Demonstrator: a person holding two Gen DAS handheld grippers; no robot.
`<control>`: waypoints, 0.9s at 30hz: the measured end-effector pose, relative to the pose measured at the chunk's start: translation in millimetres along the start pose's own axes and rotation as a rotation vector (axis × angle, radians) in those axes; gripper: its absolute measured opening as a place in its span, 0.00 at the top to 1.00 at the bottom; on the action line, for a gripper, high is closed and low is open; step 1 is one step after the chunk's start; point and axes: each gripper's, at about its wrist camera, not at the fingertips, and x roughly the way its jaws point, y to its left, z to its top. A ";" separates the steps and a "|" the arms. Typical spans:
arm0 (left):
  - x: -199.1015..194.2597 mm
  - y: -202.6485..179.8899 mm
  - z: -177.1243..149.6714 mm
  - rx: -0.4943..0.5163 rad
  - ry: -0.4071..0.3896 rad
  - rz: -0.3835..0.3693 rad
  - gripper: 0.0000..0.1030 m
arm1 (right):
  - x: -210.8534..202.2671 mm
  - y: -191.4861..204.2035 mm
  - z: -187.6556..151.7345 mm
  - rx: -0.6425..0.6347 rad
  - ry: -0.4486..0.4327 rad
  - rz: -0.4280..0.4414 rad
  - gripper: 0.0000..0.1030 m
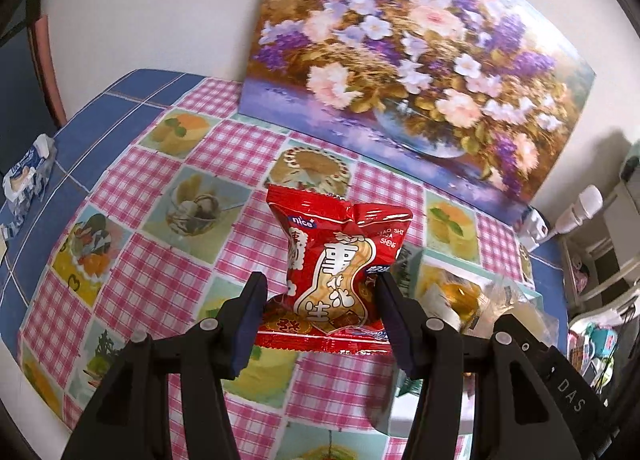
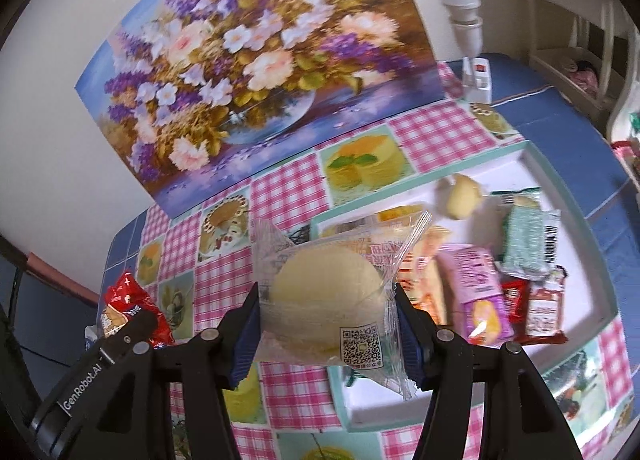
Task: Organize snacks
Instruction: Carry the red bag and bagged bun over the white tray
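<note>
though crowded, snack packets point(image 2: 516, 272) inside tray point(image 2: 576, 195)

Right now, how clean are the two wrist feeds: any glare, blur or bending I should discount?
Left wrist view: glare streaks on the red packet, and the painting bows from fisheye bending. Right wrist view: the wrapped bun is sharp, but the snacks in the tray are smeared, and the clear wrapper catches light. Both views go dark at the corners.
</note>
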 end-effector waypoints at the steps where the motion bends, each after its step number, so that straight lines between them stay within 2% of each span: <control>1: -0.3 -4.6 -1.3 0.012 0.000 0.000 0.44 | -2.4 -4.4 -0.1 0.005 -0.001 -0.009 0.40; 15: -4.2 -45.6 -19.5 0.138 -0.003 0.009 0.44 | -20.6 -79.5 9.2 0.152 -0.011 -0.077 0.39; 27: 1.4 -106.5 -52.4 0.296 0.044 -0.053 0.44 | -34.9 -140.6 13.8 0.276 -0.033 -0.139 0.39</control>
